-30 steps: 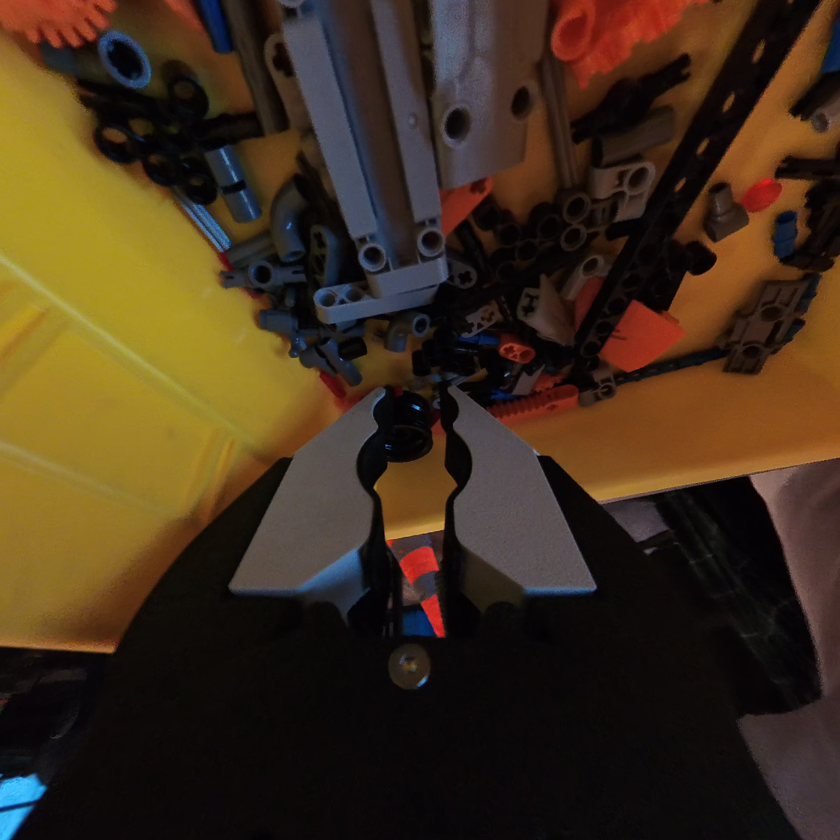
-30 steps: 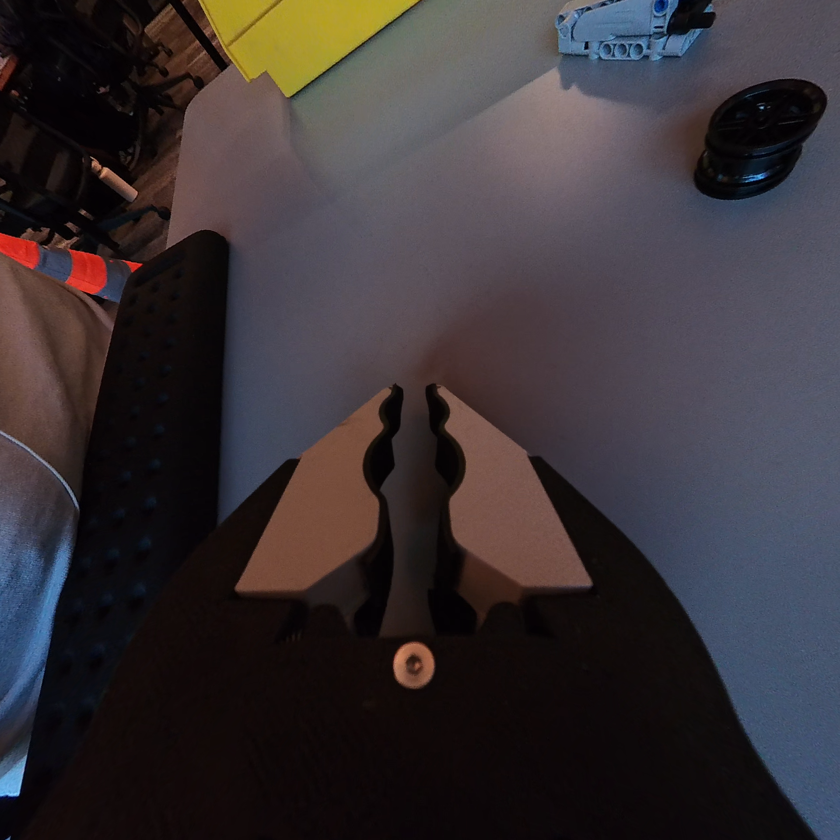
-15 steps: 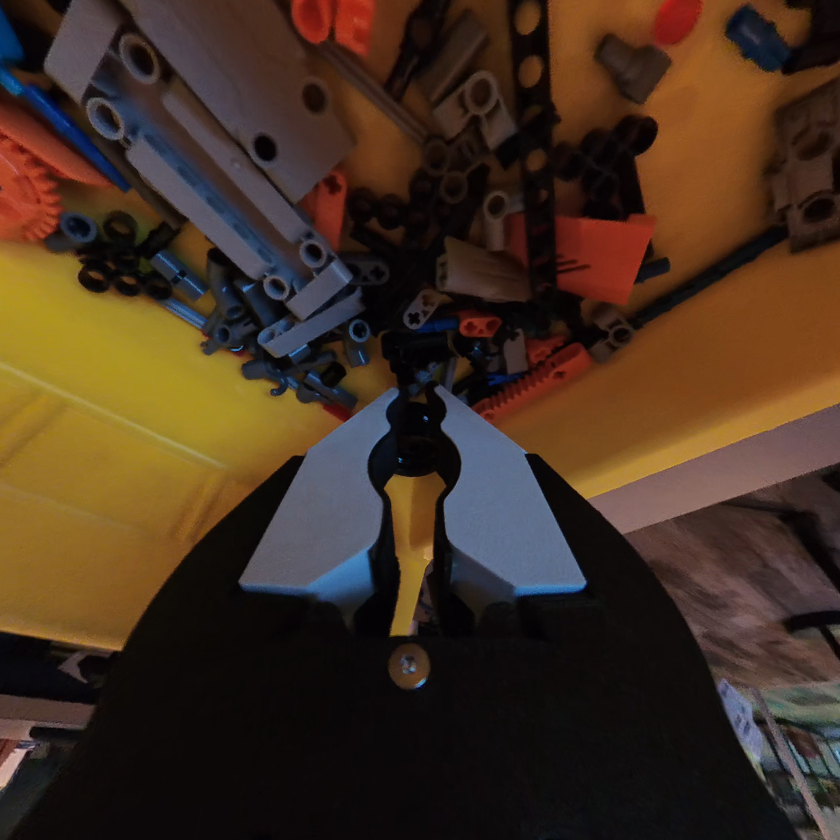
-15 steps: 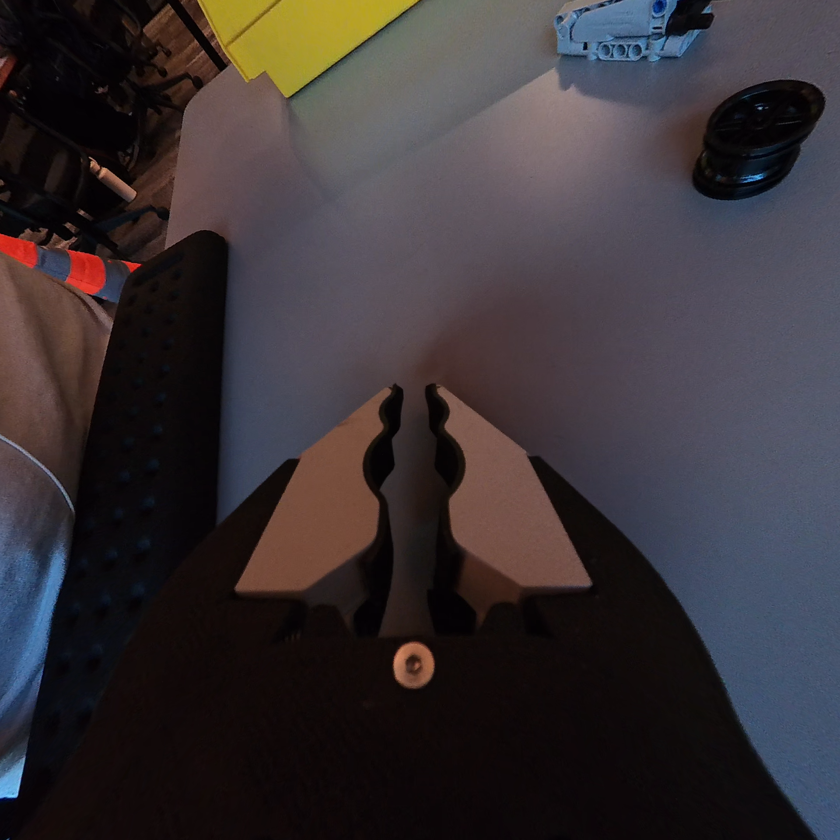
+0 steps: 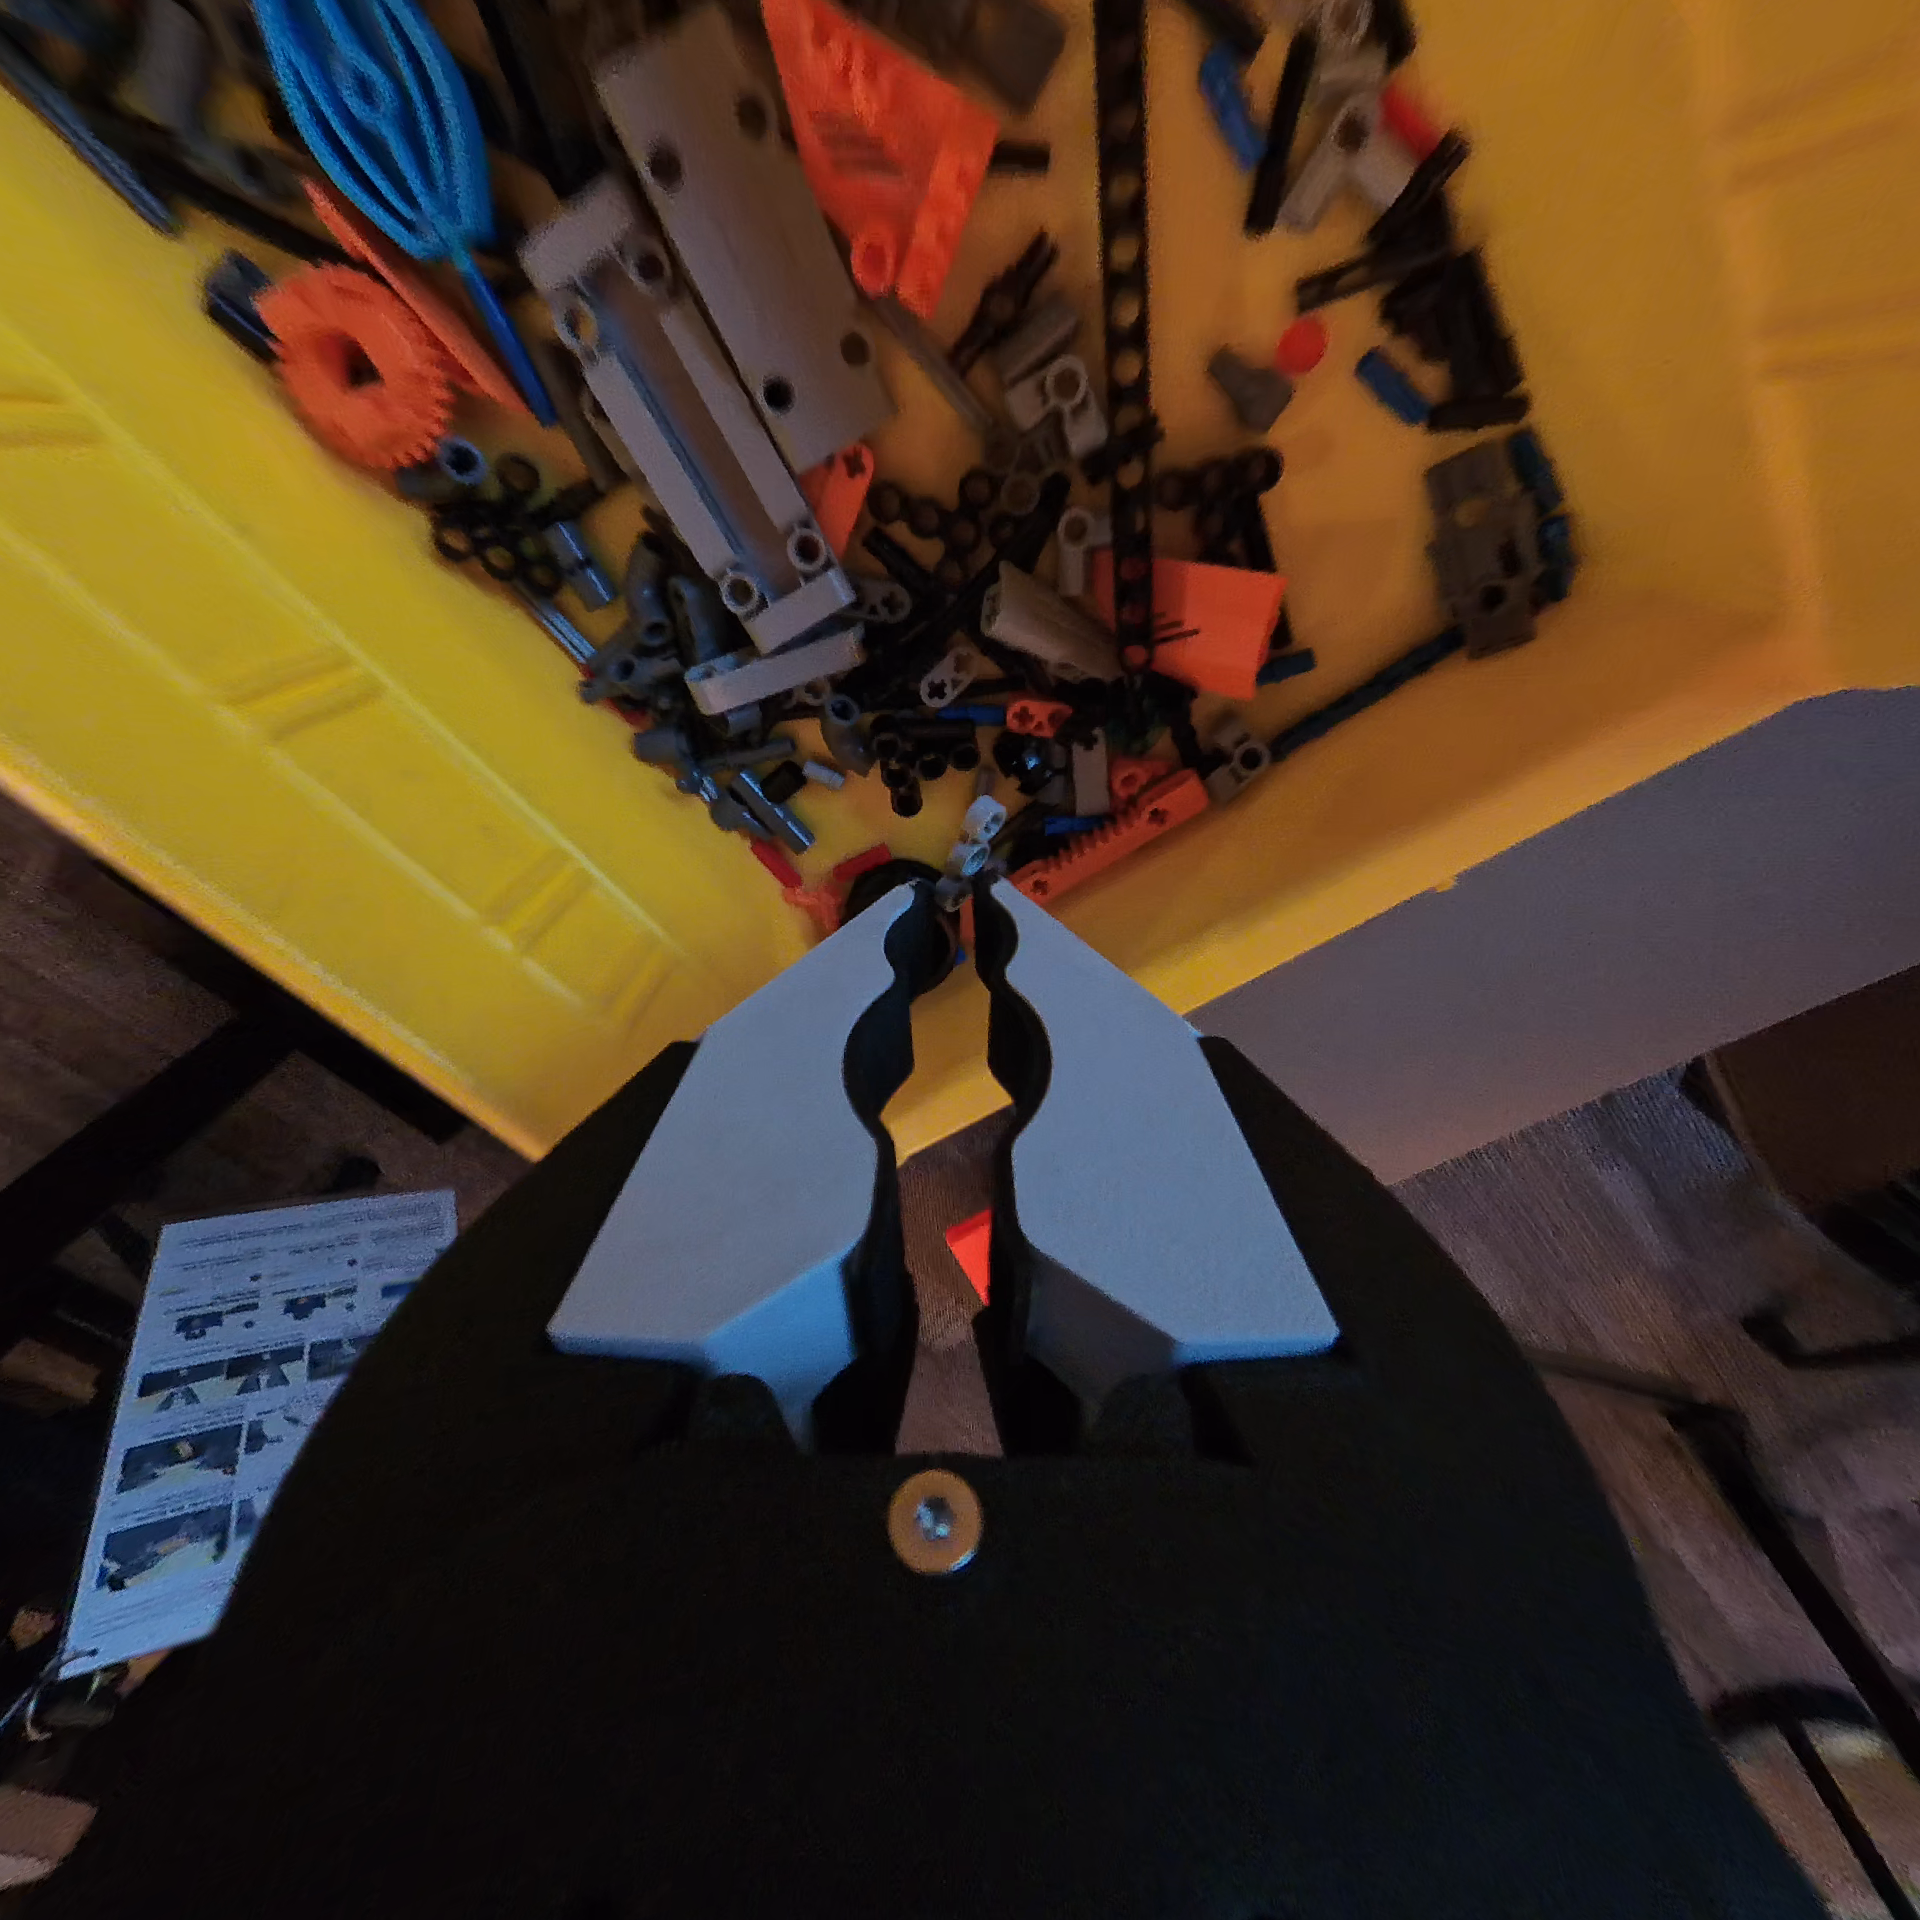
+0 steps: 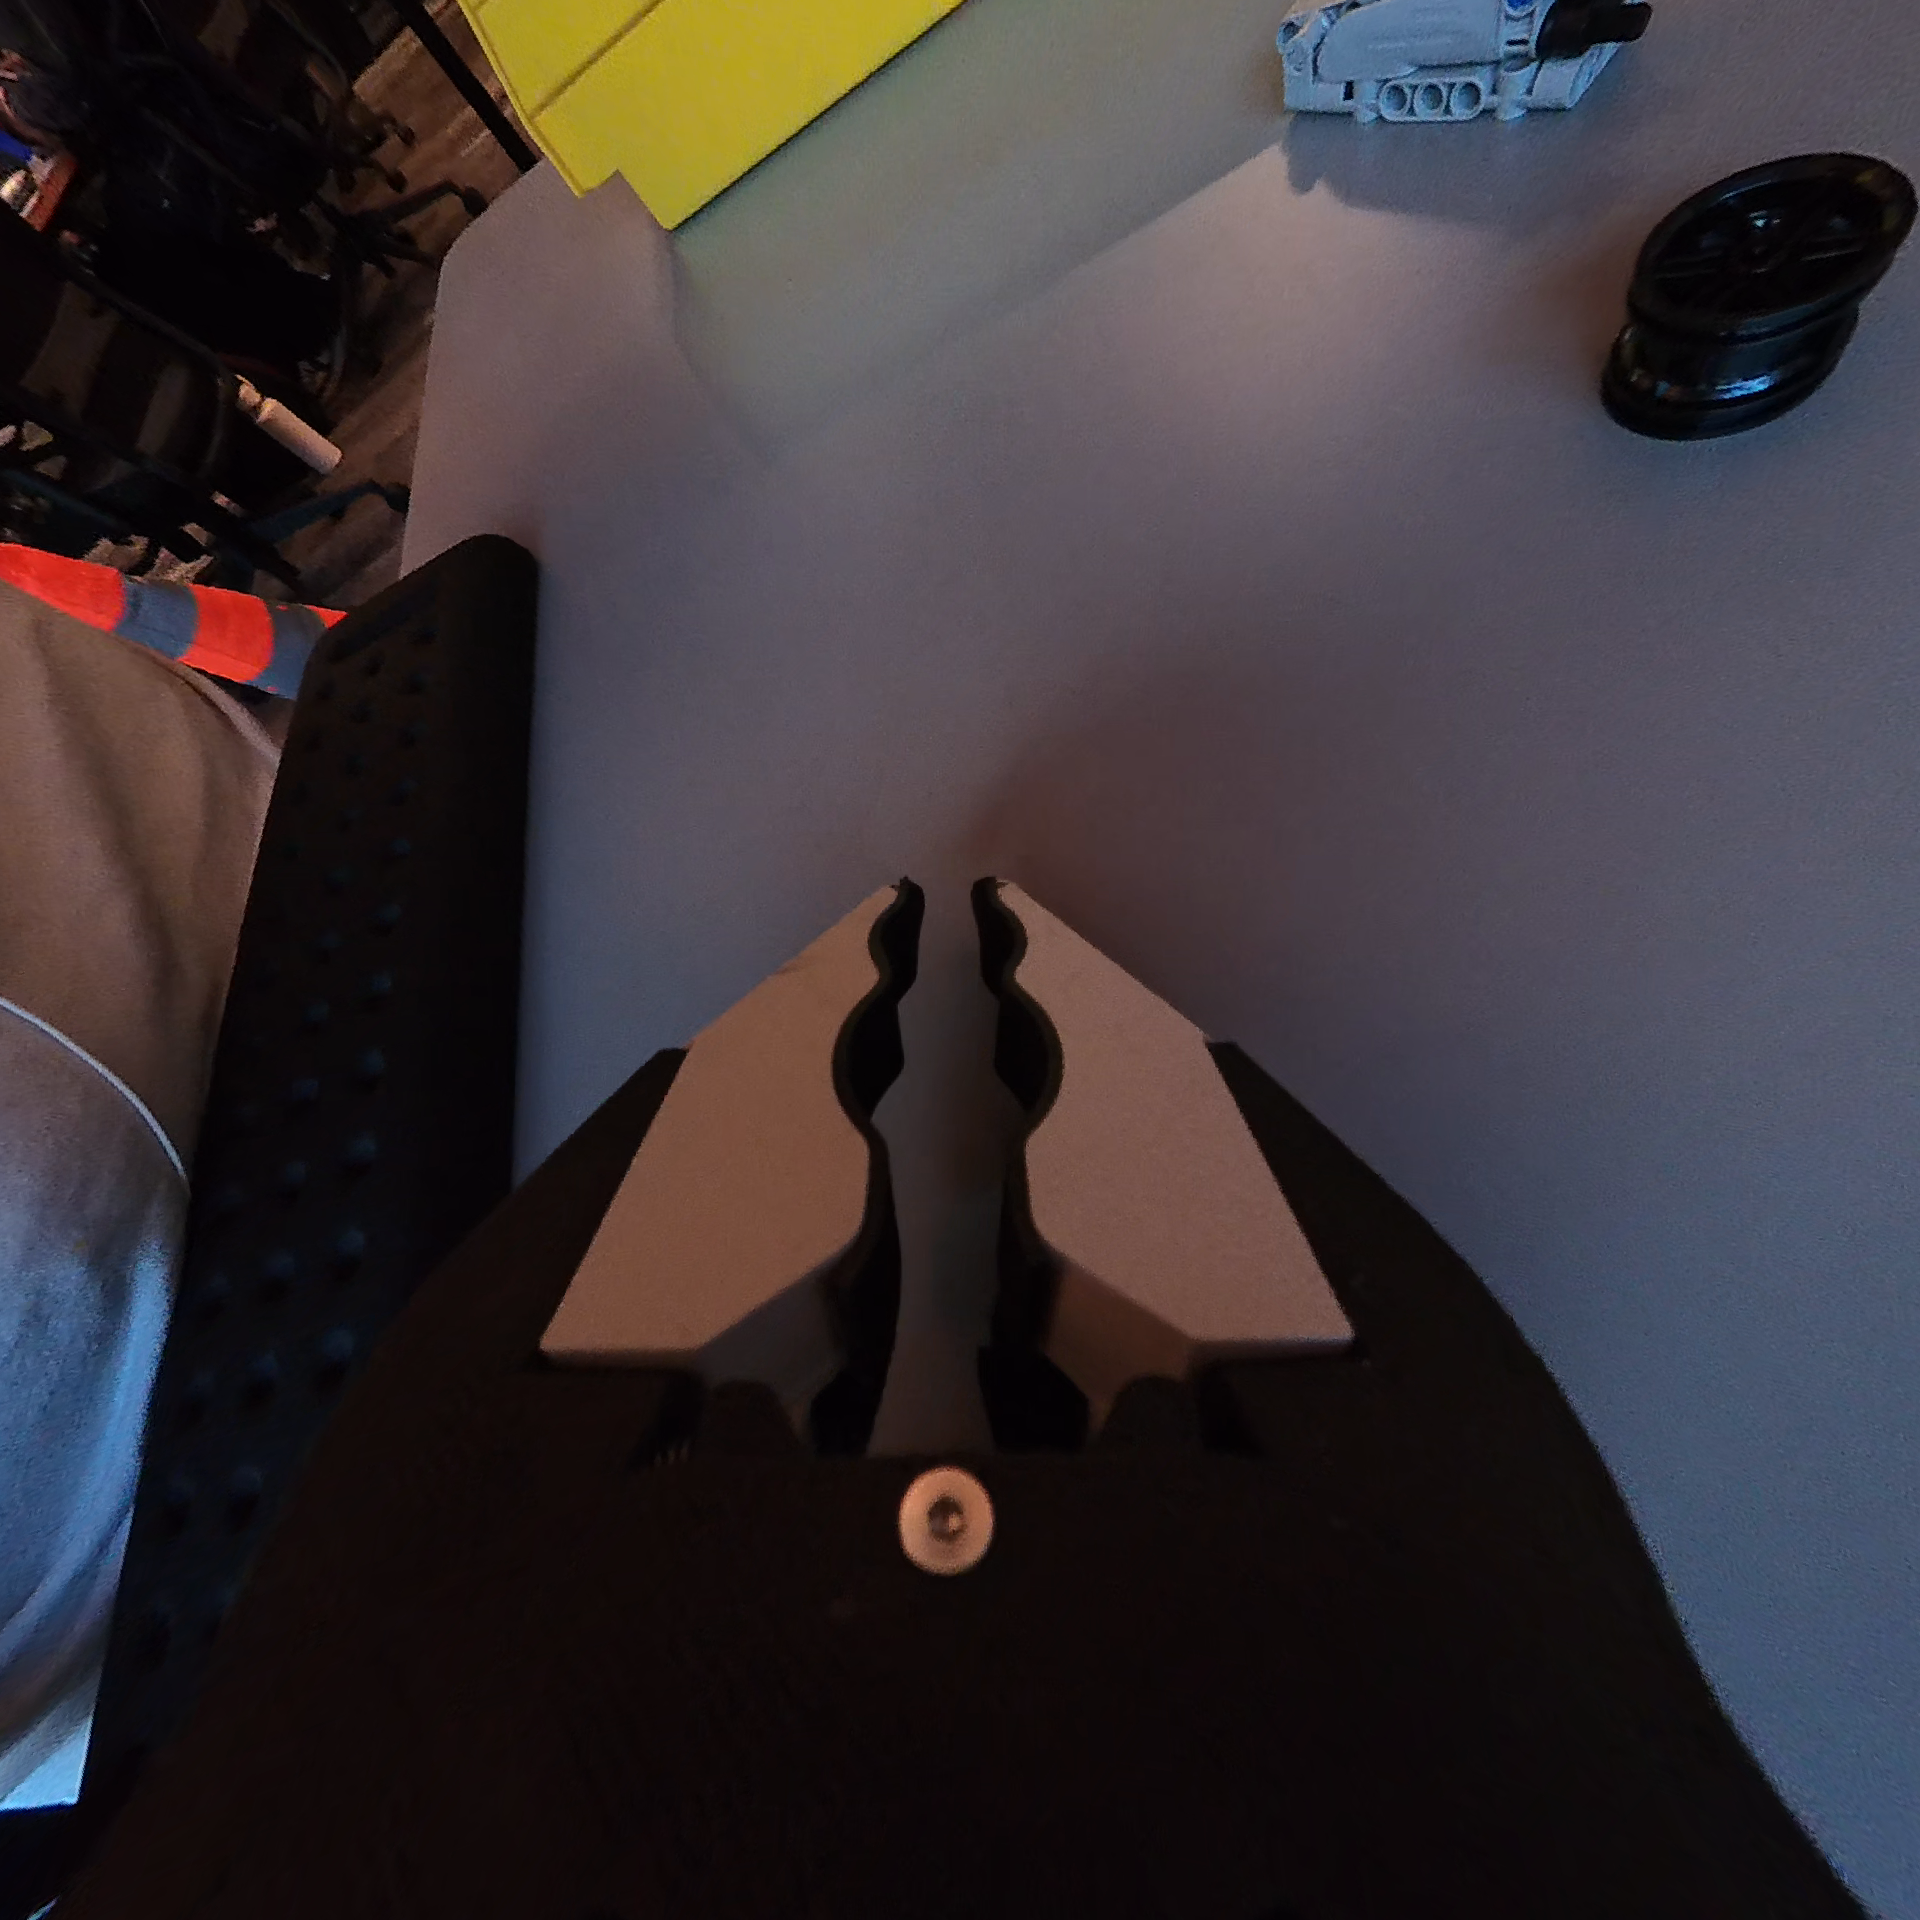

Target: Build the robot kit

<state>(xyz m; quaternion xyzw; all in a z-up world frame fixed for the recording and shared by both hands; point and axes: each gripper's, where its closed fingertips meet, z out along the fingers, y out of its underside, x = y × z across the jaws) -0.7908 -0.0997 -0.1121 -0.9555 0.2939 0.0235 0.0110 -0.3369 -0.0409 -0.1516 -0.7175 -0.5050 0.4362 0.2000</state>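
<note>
My left gripper (image 5: 951,888) is over the near corner of a yellow bin (image 5: 364,790) full of loose building parts. It is shut at the tips on a small light-grey connector (image 5: 977,836) that sticks out past them. A black round part (image 5: 878,896) sits right behind the left fingertip; I cannot tell if it is joined to the connector. My right gripper (image 6: 945,885) is shut and empty, low over a bare grey table (image 6: 1247,623). A black wheel (image 6: 1756,301) and a grey-white built piece (image 6: 1444,52) lie far ahead of it on the right.
The bin holds an orange gear (image 5: 353,364), a long grey beam assembly (image 5: 717,416), a black holed beam (image 5: 1127,312) and blue netting (image 5: 384,114). A printed sheet (image 5: 249,1392) lies below. A black dimpled pad (image 6: 364,935) and a person's clothing (image 6: 94,831) are on the right gripper's left. Some 45 cm of space lies between my two pairs of fingers. From the right gripper's tips to the black wheel (image 6: 1756,301) is close to 15 cm.
My left gripper closed its jaws in the pile and drew back from the parts, so more of the bin and the floor show. The right gripper has not moved.
</note>
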